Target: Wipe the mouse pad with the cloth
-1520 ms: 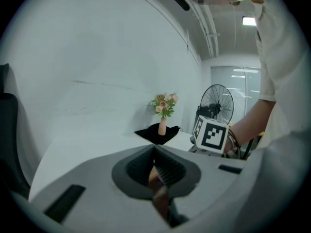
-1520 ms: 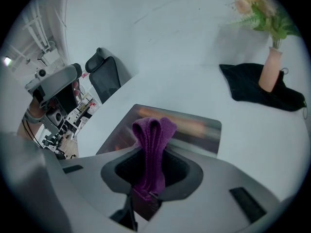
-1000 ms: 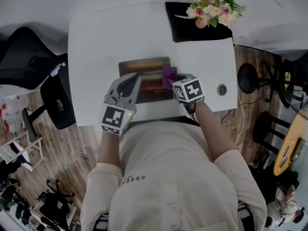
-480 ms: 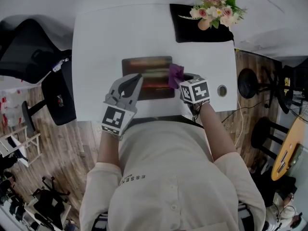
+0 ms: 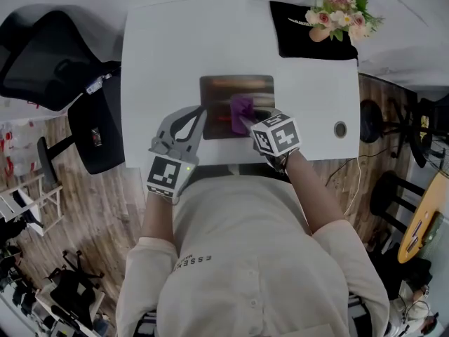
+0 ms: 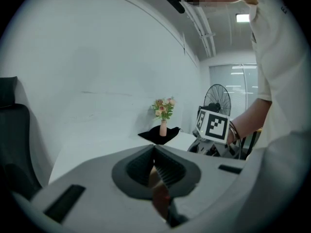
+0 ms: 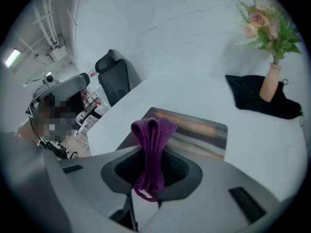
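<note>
right gripper (image 7: 150, 178): jaws clamped on purple cloth (image 7: 151, 144) | cloth over middle of mouse pad (image 5: 217, 90); wipe seemingly under way, coverage unclear | left gripper (image 6: 158, 171): jaws together, empty, at pad's left edge

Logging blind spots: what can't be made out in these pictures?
1. Whether the cloth touches the mouse pad: in the head view the right gripper and the bunched cloth cover that spot; the right gripper view looks over the cloth's top.
2. Whether the tips of the left gripper rest on the pad: its own body hides them, head view and left gripper view alike.
3. The pad's print: smeared in head and right gripper views.
</note>
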{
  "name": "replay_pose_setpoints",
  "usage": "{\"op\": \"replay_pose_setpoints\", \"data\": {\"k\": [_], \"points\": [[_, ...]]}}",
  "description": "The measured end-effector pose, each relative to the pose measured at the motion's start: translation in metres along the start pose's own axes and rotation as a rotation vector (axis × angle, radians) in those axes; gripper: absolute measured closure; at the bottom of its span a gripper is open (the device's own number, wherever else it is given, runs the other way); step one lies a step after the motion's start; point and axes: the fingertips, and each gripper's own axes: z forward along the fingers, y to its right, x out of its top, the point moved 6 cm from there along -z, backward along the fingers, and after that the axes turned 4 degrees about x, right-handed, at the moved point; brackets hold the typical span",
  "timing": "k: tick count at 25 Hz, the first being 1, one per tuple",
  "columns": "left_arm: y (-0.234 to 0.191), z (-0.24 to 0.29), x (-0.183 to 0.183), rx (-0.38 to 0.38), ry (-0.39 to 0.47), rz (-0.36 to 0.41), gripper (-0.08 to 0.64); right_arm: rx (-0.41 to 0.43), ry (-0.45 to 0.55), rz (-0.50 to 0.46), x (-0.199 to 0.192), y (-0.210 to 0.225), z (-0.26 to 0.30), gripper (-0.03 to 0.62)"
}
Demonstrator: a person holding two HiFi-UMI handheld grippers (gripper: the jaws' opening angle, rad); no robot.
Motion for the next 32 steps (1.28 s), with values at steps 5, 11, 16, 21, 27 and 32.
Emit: {"op": "replay_pose_setpoints", "data": {"k": [5, 11, 16, 21, 27, 32], "points": [[-0.023, -0.027, -0.014, -0.003, 0.013, 0.013, 0.558, 0.071, -0.025, -0.014, 0.0, -0.045, 0.035, 0.491], [-0.043, -0.049, -0.025, 0.018, 0.01, -0.027, 0.558, 0.098, -0.045, 0.007, 0.0, -0.075, 0.066, 0.491], [-0.049, -0.058, -0.036, 0.018, 0.0, -0.053, 0.558, 0.085, -0.061, 0.016, -0.005, -0.083, 0.079, 0.491], [-0.049, -0.057, -0.038, 0.016, 0.015, -0.046, 0.558, 0.08, -0.059, 0.044, -0.005, -0.073, 0.078, 0.491], [-0.038, -0.049, -0.033, 0.014, 0.017, -0.041, 0.558, 0.063, -0.053, 0.066, -0.013, -0.059, 0.068, 0.491], [-0.025, -0.038, -0.031, 0.016, -0.004, -0.035, 0.558, 0.054, -0.047, 0.076, -0.022, -0.043, 0.055, 0.491]]}}
